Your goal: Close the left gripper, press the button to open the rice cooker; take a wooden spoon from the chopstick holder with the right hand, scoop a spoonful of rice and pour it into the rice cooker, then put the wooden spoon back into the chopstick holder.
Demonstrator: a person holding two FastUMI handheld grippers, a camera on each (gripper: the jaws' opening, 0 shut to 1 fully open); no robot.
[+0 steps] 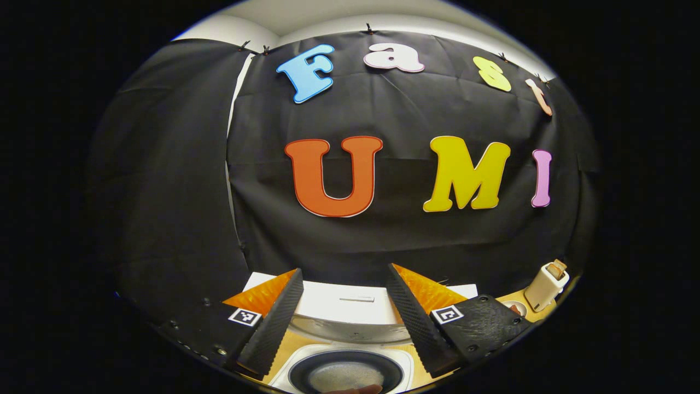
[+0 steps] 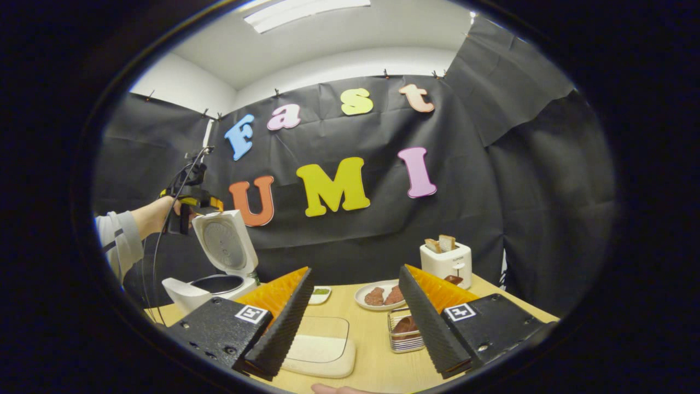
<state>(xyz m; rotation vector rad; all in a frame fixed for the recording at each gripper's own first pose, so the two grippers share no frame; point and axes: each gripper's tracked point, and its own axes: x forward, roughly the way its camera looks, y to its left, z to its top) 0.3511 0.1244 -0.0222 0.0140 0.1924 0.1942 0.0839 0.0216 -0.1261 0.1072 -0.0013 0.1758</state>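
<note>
Judging by the raised lid, the rice cooker (image 2: pixel 210 273) already stands open, so the button step looks done and fetching the wooden spoon comes next; I cannot pick out the spoon or chopstick holder. Above the cooker's inner pot (image 1: pixel 344 375), the left gripper (image 1: pixel 344 298) hovers with jaws wide apart, empty. To the right of the cooker, the right gripper (image 2: pixel 355 306) hangs over the table (image 2: pixel 377 355), jaws equally spread, gripping nothing. It must find the holder before closing on the spoon handle.
</note>
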